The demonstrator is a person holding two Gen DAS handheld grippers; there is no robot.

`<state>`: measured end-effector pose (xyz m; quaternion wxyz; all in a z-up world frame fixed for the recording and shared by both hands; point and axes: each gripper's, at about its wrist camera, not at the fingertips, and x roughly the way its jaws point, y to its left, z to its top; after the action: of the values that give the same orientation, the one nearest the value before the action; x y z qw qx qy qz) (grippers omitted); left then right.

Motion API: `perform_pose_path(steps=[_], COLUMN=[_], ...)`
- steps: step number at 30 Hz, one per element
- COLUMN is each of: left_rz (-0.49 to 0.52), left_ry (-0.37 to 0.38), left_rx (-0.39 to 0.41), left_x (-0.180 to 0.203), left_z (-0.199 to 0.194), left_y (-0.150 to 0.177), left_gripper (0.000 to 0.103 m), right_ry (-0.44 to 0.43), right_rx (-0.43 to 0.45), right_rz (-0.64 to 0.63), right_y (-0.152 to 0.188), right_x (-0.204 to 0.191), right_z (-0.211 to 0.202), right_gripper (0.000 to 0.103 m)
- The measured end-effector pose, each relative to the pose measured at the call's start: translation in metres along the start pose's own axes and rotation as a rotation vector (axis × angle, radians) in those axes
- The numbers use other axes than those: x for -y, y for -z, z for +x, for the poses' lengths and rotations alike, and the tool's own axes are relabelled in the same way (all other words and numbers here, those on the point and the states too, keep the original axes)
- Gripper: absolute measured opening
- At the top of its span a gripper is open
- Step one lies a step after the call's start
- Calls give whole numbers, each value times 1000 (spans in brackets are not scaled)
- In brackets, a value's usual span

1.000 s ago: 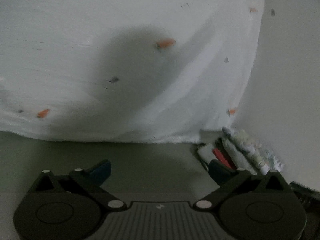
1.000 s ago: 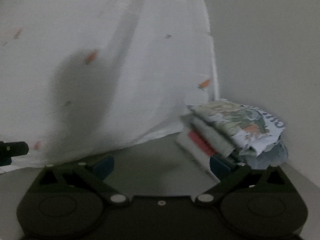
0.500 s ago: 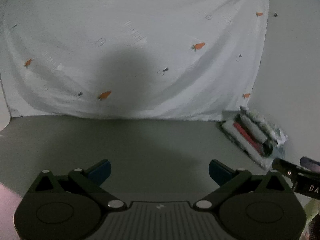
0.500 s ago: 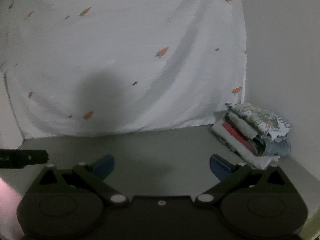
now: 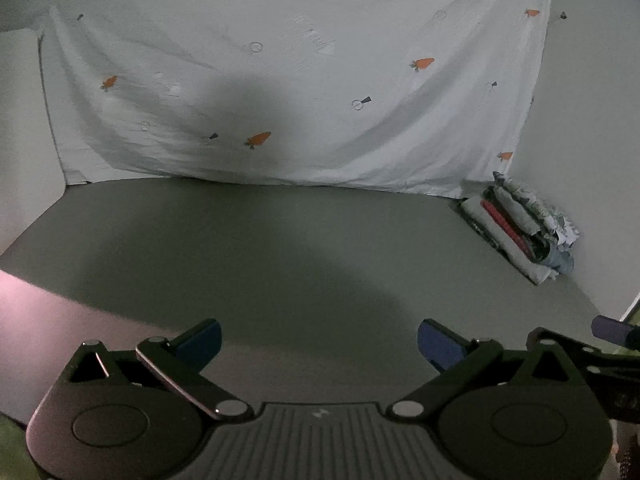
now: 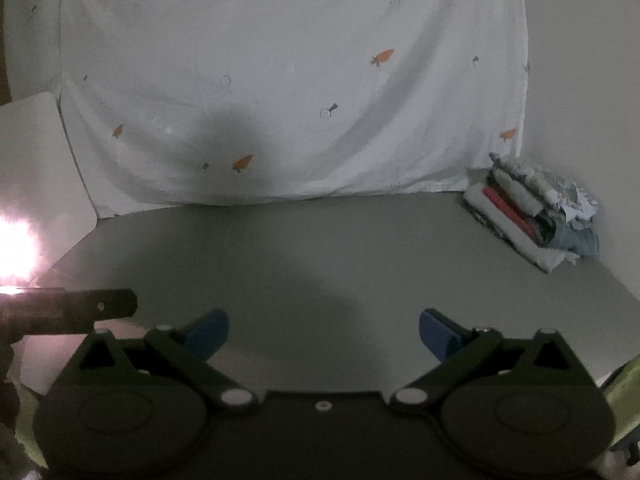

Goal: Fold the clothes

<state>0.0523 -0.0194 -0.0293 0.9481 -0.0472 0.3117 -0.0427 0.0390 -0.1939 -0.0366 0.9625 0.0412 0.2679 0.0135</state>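
Observation:
A stack of folded clothes (image 5: 516,228) (image 6: 532,216) sits at the far right corner of the grey table (image 5: 280,248) (image 6: 320,248), against the wall. Its layers are white, red, grey and patterned. My left gripper (image 5: 318,342) hangs open over the near part of the table with nothing between its blue pads. My right gripper (image 6: 324,334) is likewise open and empty, beside it. Each gripper's edge shows in the other's view: the right gripper (image 5: 608,328) at the left view's right border, the left gripper (image 6: 72,308) at the right view's left border.
A white sheet with small carrot prints (image 5: 300,80) (image 6: 280,80) hangs behind the table as a backdrop. Plain walls flank it. A bright glare (image 6: 12,240) shows at the left. Something yellow-green (image 6: 624,376) lies at the near right table edge.
Both grippers have pulled back from the sheet and the stack of folded clothes. Much more of the table now shows in front of them. Both stay open.

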Motion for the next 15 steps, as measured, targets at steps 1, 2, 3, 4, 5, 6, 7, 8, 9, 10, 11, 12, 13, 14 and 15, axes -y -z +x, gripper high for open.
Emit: perform_pose_path(steps=[1,2,3,4,5,6,7,8,9,10,11,12,13,14,15], left_rz=[-1,-2,-2,-3,-6,-8,-9,-7,-5,-3,-1,2,5,7,8], left_ry=[-9,-18,-24,-29,-33,-35,-37,-39,-40,-40,-41,-41,-41,-41,-40], left_rx=[2,3,4,4,2,2,2,3,4,5,6,7,8,11,11], left_x=[-1,-1,-1,-1,-2,-2,-2,-2,-2,-2,-2,-2,-1,-1,-1], left_z=[-3,-6,-8,-10,-12,-14,-16,-17,-19,-20,-21,-22,-22,-23,-23], left_y=[2,4,5,6,7,9,9,10,10,10,10,11,11,10,10], left_gripper=[103,103,103,103,103,103,103,103,103,103,103,103,103,103,103], right_ry=[-4,-7,-11,-13,-14,-15,-15,-17,-20,-23,-24,-24,-25,-27,-29], right_rx=[-7,-13,-19,-23,-25,-25,-24,-22,-21,-22,-25,-26,-27,-27,-30], right_rz=[2,4,6,5,1,-4,-9,-11,-14,-16,-18,-19,-20,-18,-18], right_y=[2,4,6,7,9,10,10,11,11,12,12,12,13,13,13], right_x=[0,0,0,0,-2,-2,-3,-4,-5,-5,-5,-5,-5,-4,-4], right_z=[-1,-2,-3,-4,-6,-6,-8,-9,-10,-10,-9,-9,-10,-10,-10], right_gripper=[103,103,103,103,103,103,103,103,103,103,103,103,103,103,103])
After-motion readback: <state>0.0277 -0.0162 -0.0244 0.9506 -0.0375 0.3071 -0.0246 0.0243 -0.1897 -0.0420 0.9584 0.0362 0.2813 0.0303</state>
